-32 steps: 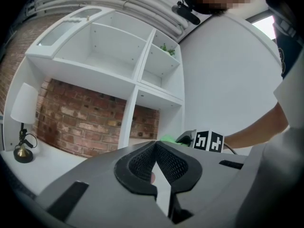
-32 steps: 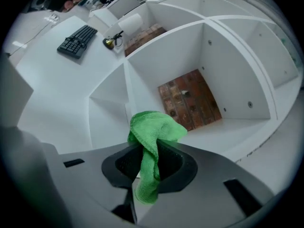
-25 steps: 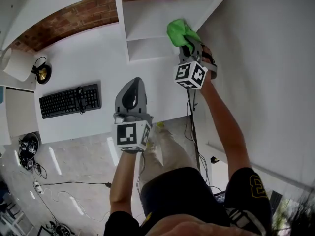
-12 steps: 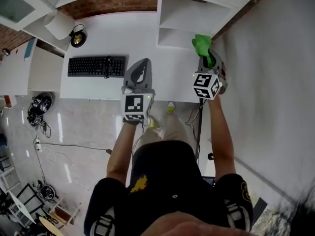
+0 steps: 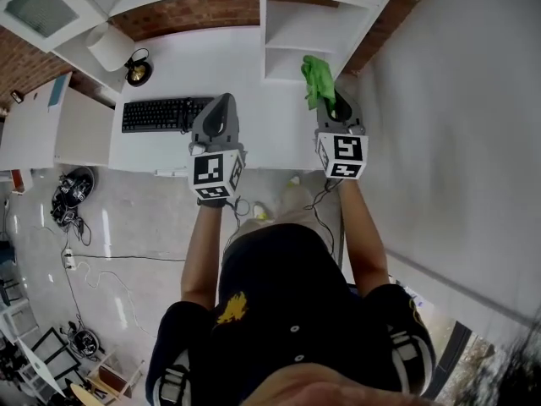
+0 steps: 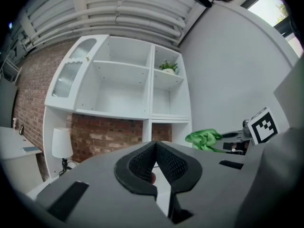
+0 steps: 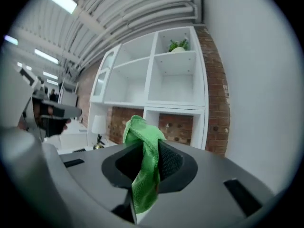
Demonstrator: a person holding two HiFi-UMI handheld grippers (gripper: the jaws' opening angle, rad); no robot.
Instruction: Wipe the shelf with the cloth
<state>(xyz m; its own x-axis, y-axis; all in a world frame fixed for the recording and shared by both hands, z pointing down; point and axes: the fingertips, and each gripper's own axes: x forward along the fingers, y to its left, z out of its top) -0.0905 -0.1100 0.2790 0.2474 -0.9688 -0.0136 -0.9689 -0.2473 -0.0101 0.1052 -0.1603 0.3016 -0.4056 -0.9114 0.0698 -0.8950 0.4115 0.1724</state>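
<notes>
At the bottom of the head view is the person's black shirt [image 5: 279,294], with both bare arms reaching up the frame. The left gripper [image 5: 223,101] sits left of centre. In its own view, the left gripper [image 6: 155,148] has its jaws closed tip to tip with nothing between them. The right gripper [image 5: 332,108] is level with it, to the right. In its own view the right gripper [image 7: 148,148] is clamped on the cloth [image 7: 145,175], which bunches above the pads and hangs down in a strip below them. From the head view the cloth [image 5: 317,79] is a green wad at the gripper's tip, right of centre in the upper frame, over the right end of the desk [image 5: 169,66] and in front of the shelf [image 5: 296,32]. In the left gripper view the cloth [image 6: 203,139] shows at centre right against the wall [image 6: 223,80], apart from the shelf [image 6: 123,80]. Left of the left gripper a keyboard [image 5: 161,114] lies on the desk, and a lamp [image 5: 112,47] stands beyond it at upper left. The shelf is white, with open compartments, and a plant [image 7: 178,45] sits in its top right one. Brick [image 5: 194,11] shows behind the desk, and cables [image 5: 68,201] lie on the floor at the left edge.
</notes>
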